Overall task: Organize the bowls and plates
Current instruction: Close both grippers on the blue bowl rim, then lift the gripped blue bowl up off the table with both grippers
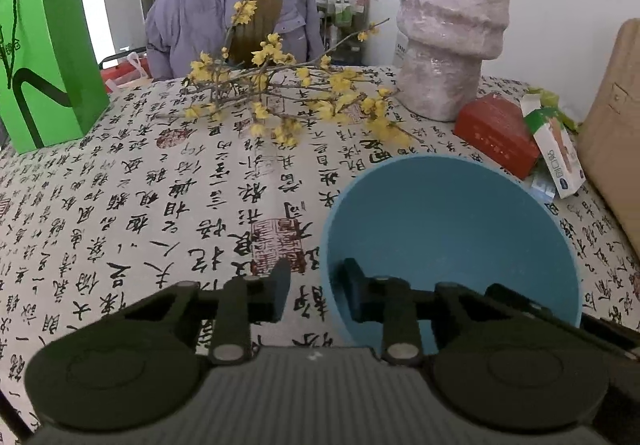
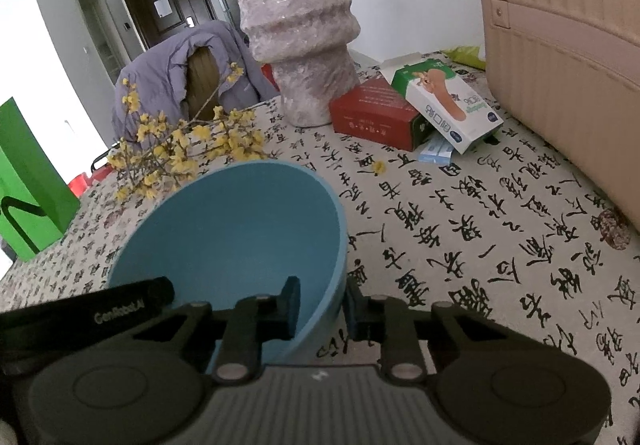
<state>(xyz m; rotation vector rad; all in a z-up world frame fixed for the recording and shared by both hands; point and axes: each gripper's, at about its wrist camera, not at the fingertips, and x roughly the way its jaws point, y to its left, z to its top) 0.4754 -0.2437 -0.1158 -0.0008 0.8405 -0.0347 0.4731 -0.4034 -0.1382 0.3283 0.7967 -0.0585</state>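
Observation:
One blue bowl point(image 1: 452, 229) point(image 2: 232, 229) stands upright on the calligraphy-print tablecloth point(image 1: 160, 205). My left gripper point(image 1: 316, 279) straddles its left rim, one finger inside and one outside. A strip of cloth shows between the outer finger and the wall, so it is open. My right gripper point(image 2: 322, 295) straddles the right rim. Its outer pad lies against the wall and the rim runs slantwise to the inner pad, so it is shut on the bowl. In the right wrist view, one of my left gripper's black fingers point(image 2: 132, 303) sits at the far rim.
Yellow flowering branches point(image 1: 280, 101) lie just behind the bowl. A tall plastic-wrapped vase point(image 2: 296, 25), a red box point(image 2: 372, 117) and a green-white box point(image 2: 448, 105) stand at the back. A beige case point(image 2: 560, 45) is at the right, a green bag point(image 1: 40, 53) at the left.

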